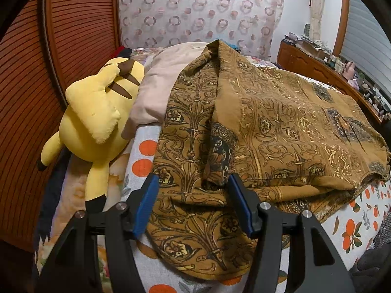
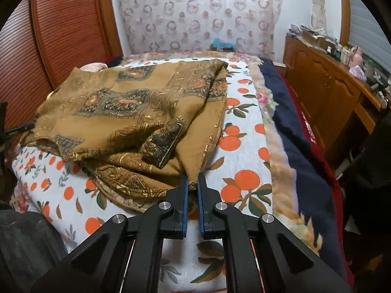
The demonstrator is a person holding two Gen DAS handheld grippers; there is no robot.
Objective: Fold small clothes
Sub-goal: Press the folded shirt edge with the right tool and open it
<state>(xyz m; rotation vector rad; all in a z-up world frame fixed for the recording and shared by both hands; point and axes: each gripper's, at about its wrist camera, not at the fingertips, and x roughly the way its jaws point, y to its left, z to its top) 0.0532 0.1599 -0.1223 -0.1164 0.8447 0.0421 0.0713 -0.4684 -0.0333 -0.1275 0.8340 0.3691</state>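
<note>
The brown patterned garment (image 1: 256, 127) lies rumpled on the orange-print sheet (image 2: 244, 141) ahead of both jaws. The right gripper (image 2: 193, 190) is clamped on only a thin corner, which could slip free when pulled. The left gripper (image 1: 193, 195) stands apart astride a fold, gripping nothing.

Ring-patterned wallpaper (image 2: 195, 17) behind the bed (image 2: 244, 127), slatted wooden headboard (image 1: 80, 36), cluttered wooden cabinet (image 2: 327, 83) alongside.
</note>
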